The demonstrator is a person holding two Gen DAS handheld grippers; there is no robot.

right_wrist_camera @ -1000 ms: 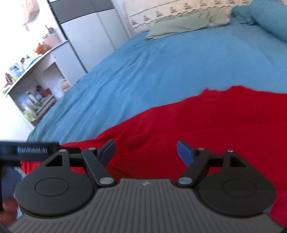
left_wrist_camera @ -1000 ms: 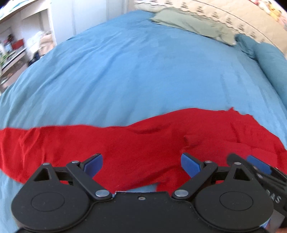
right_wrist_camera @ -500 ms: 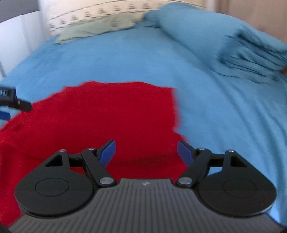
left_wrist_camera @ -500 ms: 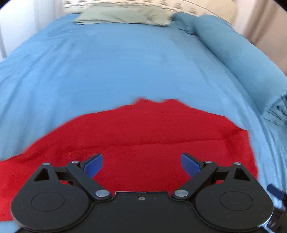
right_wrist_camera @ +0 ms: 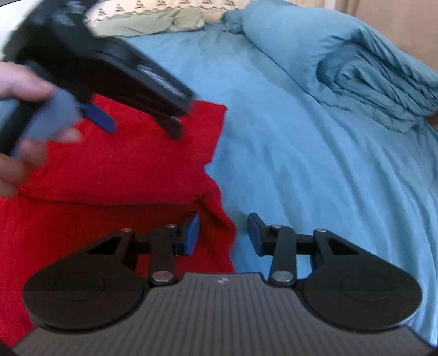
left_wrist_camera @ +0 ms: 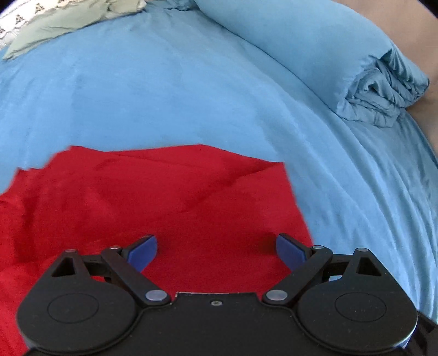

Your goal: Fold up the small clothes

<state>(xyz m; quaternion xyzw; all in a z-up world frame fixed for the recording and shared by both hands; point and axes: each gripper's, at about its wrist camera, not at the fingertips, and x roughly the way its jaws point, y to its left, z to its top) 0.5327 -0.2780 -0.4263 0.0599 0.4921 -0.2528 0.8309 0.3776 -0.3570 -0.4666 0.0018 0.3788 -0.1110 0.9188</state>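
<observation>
A red garment (left_wrist_camera: 153, 202) lies partly folded on the blue bed sheet (left_wrist_camera: 191, 95); it also shows in the right wrist view (right_wrist_camera: 131, 164). My left gripper (left_wrist_camera: 216, 252) is wide open over the garment's right part, holding nothing. My right gripper (right_wrist_camera: 223, 235) is open but narrower, with the garment's near right corner between its fingers; its left pad (right_wrist_camera: 191, 232) is beside the cloth. The left gripper (right_wrist_camera: 137, 120), held by a hand, shows blurred above the garment in the right wrist view.
A rolled blue duvet (left_wrist_camera: 328, 52) lies along the bed's right side and shows in the right wrist view (right_wrist_camera: 342, 60). A grey-green pillow (left_wrist_camera: 68, 19) and a patterned one lie at the head of the bed.
Both views swung right toward the garment's right edge. The right gripper's fingers have narrowed around the near corner. The left gripper has moved over the garment's right part.
</observation>
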